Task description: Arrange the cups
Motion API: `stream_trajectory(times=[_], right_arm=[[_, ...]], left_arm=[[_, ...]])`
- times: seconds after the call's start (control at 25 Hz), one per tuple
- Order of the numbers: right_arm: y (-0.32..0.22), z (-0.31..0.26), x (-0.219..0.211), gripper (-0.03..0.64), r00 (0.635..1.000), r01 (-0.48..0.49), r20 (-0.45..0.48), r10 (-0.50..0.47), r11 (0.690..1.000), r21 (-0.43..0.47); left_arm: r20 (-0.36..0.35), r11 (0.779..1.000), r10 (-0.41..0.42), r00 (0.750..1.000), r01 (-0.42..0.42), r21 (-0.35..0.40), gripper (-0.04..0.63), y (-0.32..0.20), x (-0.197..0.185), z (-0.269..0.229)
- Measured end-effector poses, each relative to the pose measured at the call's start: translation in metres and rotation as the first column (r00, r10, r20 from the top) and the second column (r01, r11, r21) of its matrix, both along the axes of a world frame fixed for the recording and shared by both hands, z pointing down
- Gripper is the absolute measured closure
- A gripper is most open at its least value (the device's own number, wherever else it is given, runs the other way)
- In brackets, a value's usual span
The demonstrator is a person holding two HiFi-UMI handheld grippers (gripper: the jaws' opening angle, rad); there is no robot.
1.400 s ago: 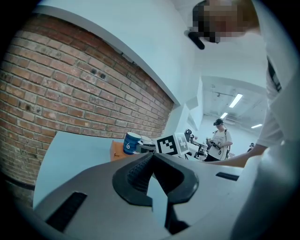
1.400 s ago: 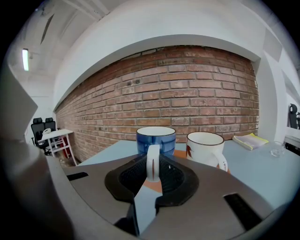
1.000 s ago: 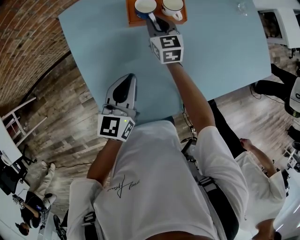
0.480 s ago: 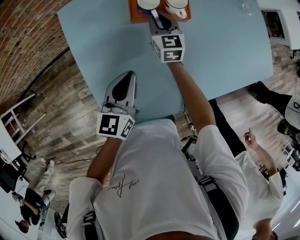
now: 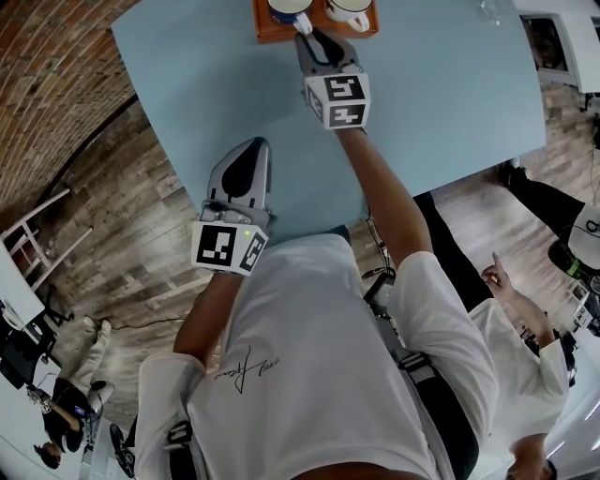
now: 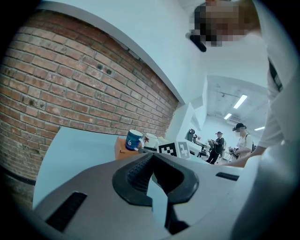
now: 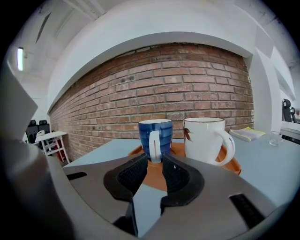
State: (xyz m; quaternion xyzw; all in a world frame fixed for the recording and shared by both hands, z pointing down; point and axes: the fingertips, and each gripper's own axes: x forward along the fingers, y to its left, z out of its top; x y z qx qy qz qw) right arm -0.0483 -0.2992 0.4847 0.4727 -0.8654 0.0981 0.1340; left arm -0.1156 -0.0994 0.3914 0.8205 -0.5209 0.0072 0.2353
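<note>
right claw (image 7: 154, 158) was opening, nothing pinched | handle of blue cup (image 7: 164, 133) sat right at its tips, handy grab point | left claw (image 6: 153, 154) was shut, empty

Orange tray (image 5: 265, 30), blue cup (image 5: 284, 9), white cup (image 5: 347, 11) being cut off by head view's top edge (only near parts showing). Table (image 5: 187, 84) near corner being covered by white shirt (image 5: 309, 356).

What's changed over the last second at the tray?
The right gripper is opening its jaws at the handle of the blue cup; the pads no longer press it. Blue cup, white cup and orange tray stayed put; the left gripper kept still, shut, above the table.
</note>
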Motion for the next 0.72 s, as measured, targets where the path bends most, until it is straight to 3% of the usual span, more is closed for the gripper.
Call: stream_trajectory(times=[0.72], right_arm=[[0.106, -0.051, 0.031, 0.595, 0.999, -0.005, 0.032, 0.004, 1.0, 0.014]], left_arm=[[-0.022, 0.998, 0.019, 1.0, -0.017, 0.059, 0.587, 0.014, 0.004, -0.021]])
